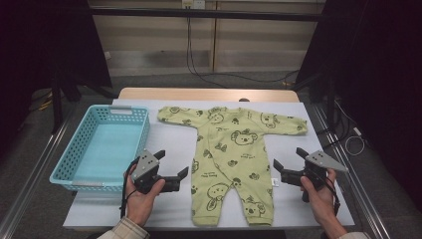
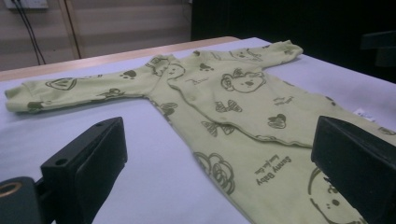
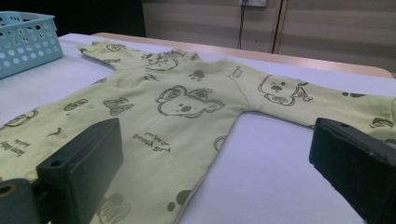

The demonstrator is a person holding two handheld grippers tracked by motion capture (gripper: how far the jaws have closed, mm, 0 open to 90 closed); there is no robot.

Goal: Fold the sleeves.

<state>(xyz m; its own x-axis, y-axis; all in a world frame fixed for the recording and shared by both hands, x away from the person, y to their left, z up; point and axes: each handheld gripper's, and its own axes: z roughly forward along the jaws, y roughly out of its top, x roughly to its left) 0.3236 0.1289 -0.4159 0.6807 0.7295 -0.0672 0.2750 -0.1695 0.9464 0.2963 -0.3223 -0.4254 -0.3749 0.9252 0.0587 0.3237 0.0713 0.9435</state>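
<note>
Green baby romper (image 1: pixel 230 159) lies flat on the white surface (image 1: pixel 298 199) — apparently untouched; left gripper (image 1: pixel 170 168) and right gripper (image 1: pixel 287 158) flank it, fingers spread, pinching nothing.

A pale lilac-covered wooden bench (image 1: pixel 298 164) is set before a beige panelled wall (image 1: pixel 249 45). Black cables (image 1: pixel 191 55) are hung down the wall onto grey carpeted floor (image 1: pixel 30 149). Black curtains (image 1: pixel 383 74) are seen at both sides.
</note>
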